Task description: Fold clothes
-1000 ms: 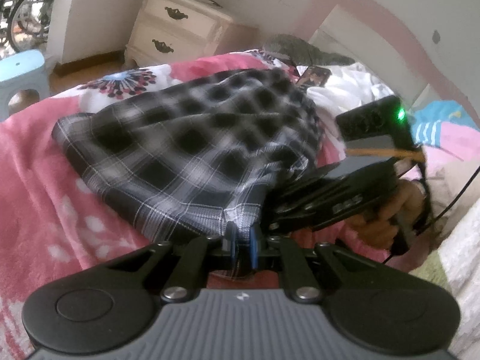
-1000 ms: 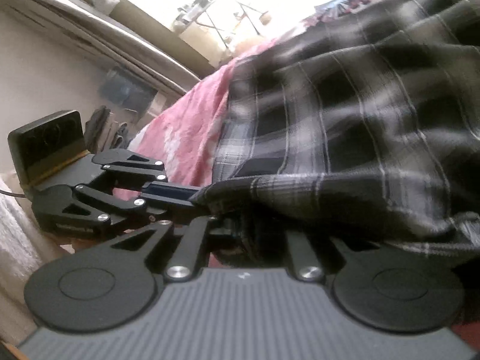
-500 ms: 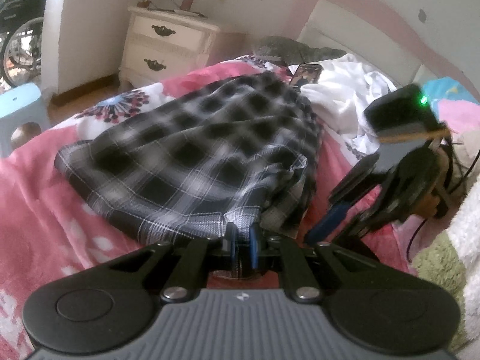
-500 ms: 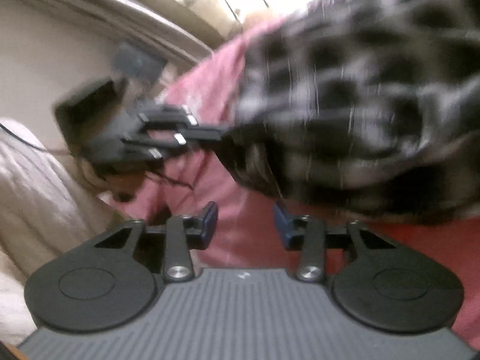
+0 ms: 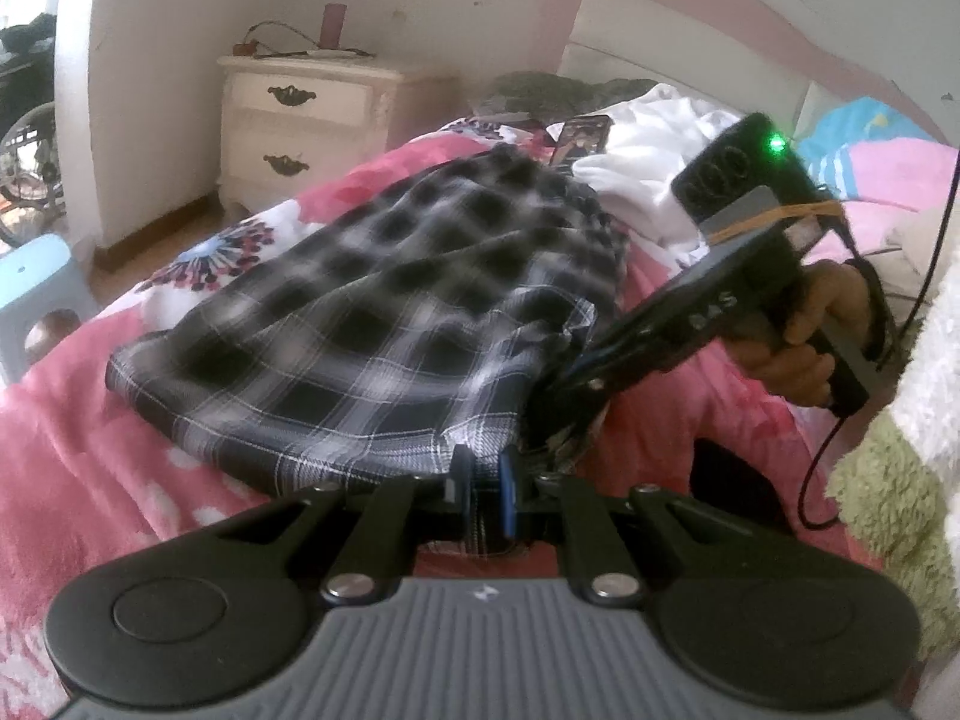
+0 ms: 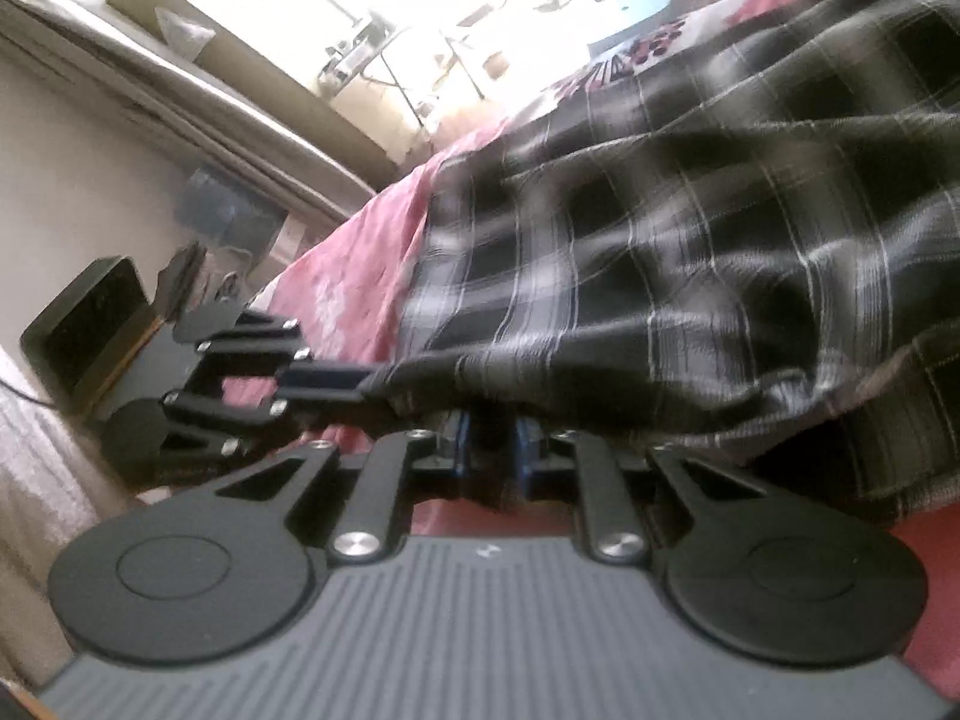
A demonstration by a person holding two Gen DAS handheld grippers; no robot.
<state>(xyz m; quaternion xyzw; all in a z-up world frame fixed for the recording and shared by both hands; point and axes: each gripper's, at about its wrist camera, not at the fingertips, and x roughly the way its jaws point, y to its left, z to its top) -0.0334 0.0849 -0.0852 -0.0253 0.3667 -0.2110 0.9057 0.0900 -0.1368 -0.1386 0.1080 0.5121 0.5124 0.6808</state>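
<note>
Two claws of mine meet at one near hem of the plaid garment (image 5: 372,324), which lies spread across the pink bedspread (image 5: 78,450).

From my left wrist view, far left, a blue stool (image 5: 33,294) stands on the floor, then a cream nightstand (image 5: 300,120) against the wall. Mid-frame the black-and-white checked cloth runs from the bed's edge toward the headboard (image 5: 660,18), with a phone (image 5: 579,138) and a white garment (image 5: 648,162) past its far end. At the bottom my left gripper (image 5: 483,489) is pinched tight on the hem, a strip of plaid showing between the blue pads. To the right, my right gripper (image 5: 555,414) reaches in beside it, carried by my hand (image 5: 798,342) around the handle, a green light on its top. Only this view shows that hand, the headboard and the furniture.

From my right wrist view, the left gripper (image 6: 375,381) comes in from the left, level, its blue fingers biting the cloth's corner. Only here do I see a bright window (image 6: 360,6) and a sill behind it. Centre bottom, my right gripper (image 6: 489,441) has its jaws closing, the plaid hem hanging dark between the blue pads; whether they already press it I cannot tell, since the fold hides the tips. Rightward the plaid garment (image 6: 690,228) fills the frame.
</note>
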